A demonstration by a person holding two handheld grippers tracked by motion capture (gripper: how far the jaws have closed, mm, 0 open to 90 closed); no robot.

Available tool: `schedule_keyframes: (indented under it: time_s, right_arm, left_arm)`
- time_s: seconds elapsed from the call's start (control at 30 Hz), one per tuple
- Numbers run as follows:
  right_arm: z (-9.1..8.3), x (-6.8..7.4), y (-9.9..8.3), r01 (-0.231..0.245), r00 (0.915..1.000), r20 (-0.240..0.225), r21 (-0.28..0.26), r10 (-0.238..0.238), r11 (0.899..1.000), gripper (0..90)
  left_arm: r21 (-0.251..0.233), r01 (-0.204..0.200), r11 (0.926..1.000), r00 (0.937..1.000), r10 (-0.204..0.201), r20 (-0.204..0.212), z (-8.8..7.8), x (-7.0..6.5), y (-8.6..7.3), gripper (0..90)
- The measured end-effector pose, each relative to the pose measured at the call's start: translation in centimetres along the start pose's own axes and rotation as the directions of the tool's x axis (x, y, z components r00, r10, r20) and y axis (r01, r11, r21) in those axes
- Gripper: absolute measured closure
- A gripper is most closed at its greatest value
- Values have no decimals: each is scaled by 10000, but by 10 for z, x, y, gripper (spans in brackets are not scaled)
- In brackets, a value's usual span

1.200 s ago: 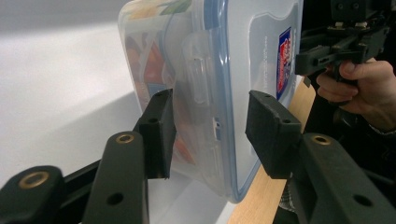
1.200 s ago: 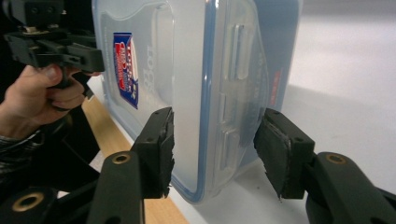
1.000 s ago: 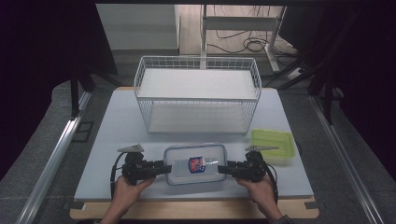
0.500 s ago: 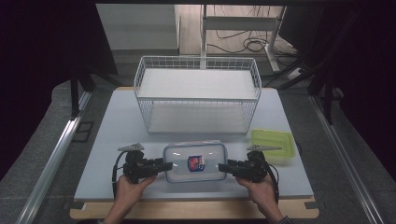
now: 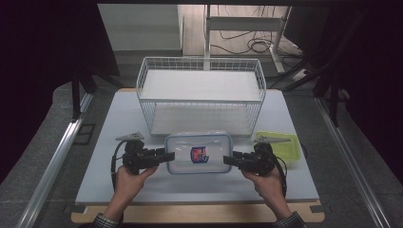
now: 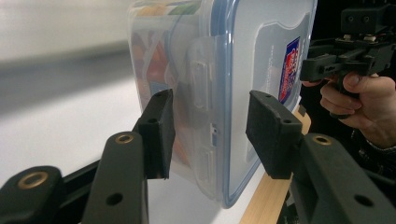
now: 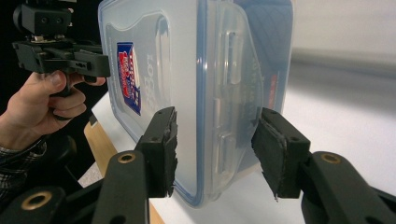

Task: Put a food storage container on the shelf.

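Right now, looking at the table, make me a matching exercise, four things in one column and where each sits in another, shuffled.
Things:
1. wire basket
2. clear lidded food container
3. green tray
4. left gripper

Places:
A. at the container's left end
B. right side of the table, behind the right gripper
C. far middle of the table
D. between the two grippers

Pairs: 1-C, 2-D, 3-B, 4-A
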State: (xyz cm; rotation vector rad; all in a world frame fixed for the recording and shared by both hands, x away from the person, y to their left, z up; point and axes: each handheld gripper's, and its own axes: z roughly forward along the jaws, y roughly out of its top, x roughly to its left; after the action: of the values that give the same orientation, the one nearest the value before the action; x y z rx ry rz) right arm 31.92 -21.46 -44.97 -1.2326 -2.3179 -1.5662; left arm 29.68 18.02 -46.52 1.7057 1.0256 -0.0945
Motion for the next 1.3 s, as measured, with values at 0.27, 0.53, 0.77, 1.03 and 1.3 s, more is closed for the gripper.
schedule_keyframes:
  time_s: [0.27,0.53,0.77,1.03,1.3]
  right_arm:
    - [-9,5,36,137,9999,24,-339,-137,9993,507]
    - [-12,8,66,191,9998,-69,-617,-195,9979,508]
    - [-13,10,89,222,9996,-136,-854,-234,9961,508]
    - [-18,14,118,312,9994,-129,-1238,-331,9918,511]
    - [-20,17,144,263,9996,-45,-1376,-271,9901,510]
  left_arm:
    - [-147,-313,9994,9995,312,-45,-8,-6,41,526]
    - [-339,-621,9975,9979,615,-195,-18,-12,79,526]
    - [-426,-679,9968,9976,671,-197,-24,-12,103,527]
    - [-731,-668,9951,9978,663,-87,-31,-13,131,528]
    - [-890,-587,9943,9983,585,-45,-35,-10,157,528]
